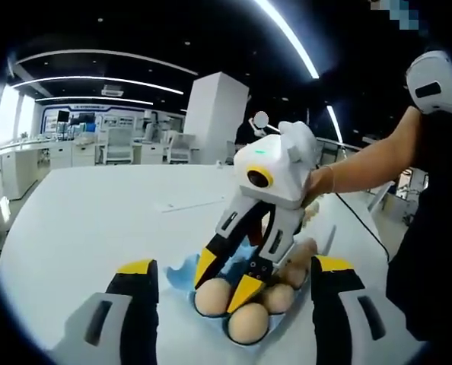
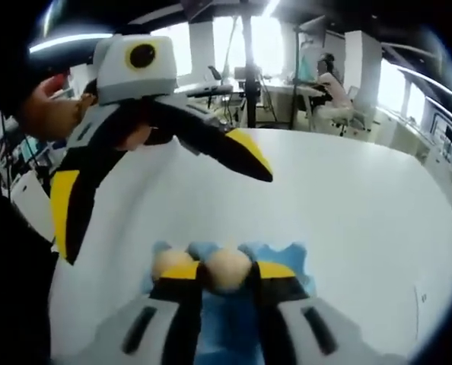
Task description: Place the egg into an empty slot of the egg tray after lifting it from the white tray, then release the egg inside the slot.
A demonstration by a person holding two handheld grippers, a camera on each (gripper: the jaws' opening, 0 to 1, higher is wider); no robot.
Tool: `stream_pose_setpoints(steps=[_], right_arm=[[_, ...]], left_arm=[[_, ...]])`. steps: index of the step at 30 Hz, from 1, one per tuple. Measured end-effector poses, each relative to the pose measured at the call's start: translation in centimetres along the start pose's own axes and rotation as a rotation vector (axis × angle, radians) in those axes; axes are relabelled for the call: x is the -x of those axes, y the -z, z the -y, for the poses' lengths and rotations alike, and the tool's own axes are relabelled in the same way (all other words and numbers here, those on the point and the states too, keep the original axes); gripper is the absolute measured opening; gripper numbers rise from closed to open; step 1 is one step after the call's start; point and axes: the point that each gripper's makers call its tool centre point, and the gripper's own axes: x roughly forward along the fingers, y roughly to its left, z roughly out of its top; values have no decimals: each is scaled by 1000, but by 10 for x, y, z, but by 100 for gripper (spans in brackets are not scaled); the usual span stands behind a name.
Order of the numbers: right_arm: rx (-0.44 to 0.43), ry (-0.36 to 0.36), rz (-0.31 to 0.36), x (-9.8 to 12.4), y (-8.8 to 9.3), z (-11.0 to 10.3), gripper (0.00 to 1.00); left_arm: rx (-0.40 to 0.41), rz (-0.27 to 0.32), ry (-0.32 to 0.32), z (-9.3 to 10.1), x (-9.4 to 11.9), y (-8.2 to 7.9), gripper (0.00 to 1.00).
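In the right gripper view, the right claw rises from the bottom edge with its two black, yellow-tipped jaws pinching a pale tan egg between their tips. Just beyond and beneath the tips lies the blue moulded egg tray, its scalloped far edge showing past the jaws. A second tan egg sits in a slot just left of the held one, close beside the left jaw. Beyond the tray the white worktop runs open and bare to its curved far edge. Up and to the left, the left claw hangs above the worktop with its jaws spread wide apart, gripping nothing, a person's hand behind it.

In the left gripper view, the left claw shows its two jaws standing wide apart at the bottom, with the blue tray lying between and just ahead of them. Three or so eggs crowd the near end of the tray. The right claw comes down from above and to the right, its yellow tips set among the eggs; whether they clamp one cannot be told from here. A forearm reaches in from the right behind it. To the left and beyond the tray the worktop is wide and open as far as its rim, with office desks and chairs past it.
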Motion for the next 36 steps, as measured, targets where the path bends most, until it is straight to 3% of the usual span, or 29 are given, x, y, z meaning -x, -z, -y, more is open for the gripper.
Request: stream_pose_setpoints(steps=[7,22,27,36], right_arm=[[-61,-4,32,10,1,4,32],[-47,31,28,30,8,6,24],[-53,25,35,42,14,1,22],[-62,80,44,67,32,2,18]], left_arm=[[-13,3,1,2,0,-4,84],[-29,4,15,7,-3,-10,82],[-34,8,16,9,-3,-12,82],[-45,-1,22,12,-5,-12,81]])
